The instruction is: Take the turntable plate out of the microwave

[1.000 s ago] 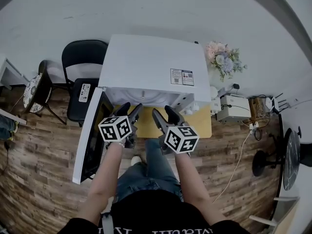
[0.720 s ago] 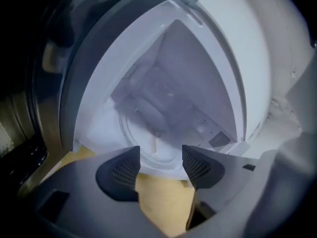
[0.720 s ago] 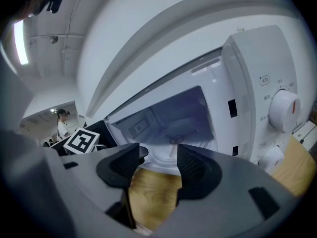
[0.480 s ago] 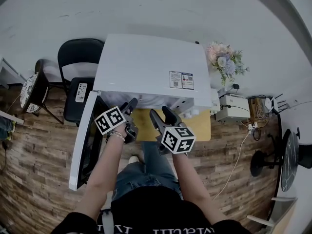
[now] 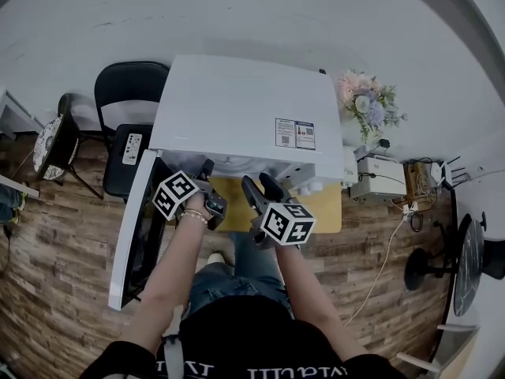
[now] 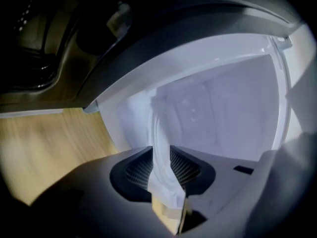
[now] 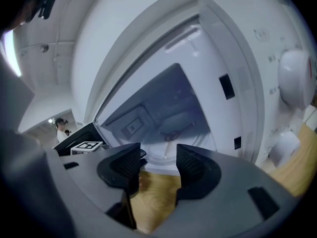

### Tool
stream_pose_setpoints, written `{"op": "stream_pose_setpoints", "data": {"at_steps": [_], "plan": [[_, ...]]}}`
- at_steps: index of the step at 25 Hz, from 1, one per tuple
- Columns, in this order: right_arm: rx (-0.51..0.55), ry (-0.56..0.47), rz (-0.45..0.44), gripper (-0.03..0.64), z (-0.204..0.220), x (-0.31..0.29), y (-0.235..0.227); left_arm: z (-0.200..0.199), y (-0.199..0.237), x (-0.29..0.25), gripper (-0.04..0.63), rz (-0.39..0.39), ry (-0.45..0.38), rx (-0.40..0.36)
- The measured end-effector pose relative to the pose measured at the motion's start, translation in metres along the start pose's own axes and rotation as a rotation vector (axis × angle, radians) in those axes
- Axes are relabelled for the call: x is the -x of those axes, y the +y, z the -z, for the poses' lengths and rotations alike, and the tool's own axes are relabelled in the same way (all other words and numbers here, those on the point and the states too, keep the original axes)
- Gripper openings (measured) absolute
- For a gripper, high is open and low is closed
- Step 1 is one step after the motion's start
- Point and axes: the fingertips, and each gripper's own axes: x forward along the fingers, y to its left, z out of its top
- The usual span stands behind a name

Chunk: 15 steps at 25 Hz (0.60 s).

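The left gripper [image 6: 161,168] is closing its jaws on the rim of the turntable plate [image 6: 157,128], with the pads against the glass. The right gripper [image 7: 157,163] hangs at the opening, its jaws apart but narrowing, nothing between them. The grasp looks in hand; next likely comes a lift and a level draw out of the microwave [image 5: 252,109]. The plate is clear glass, inside the white cavity

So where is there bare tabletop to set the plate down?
Bare wooden tabletop lies along the microwave's front, toward the right corner. Crowded: the microwave mouth, where the left gripper is closing on the turntable plate and the empty right gripper is closing.
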Motion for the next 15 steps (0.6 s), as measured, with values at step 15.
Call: {"op": "stream_pose_setpoints", "data": {"at_steps": [15], "plan": [[-0.403,0.041,0.012,0.226,0.029,-0.043,-0.042,0.002,0.003,0.004,0.025,-0.055,-0.035,0.044]]}}
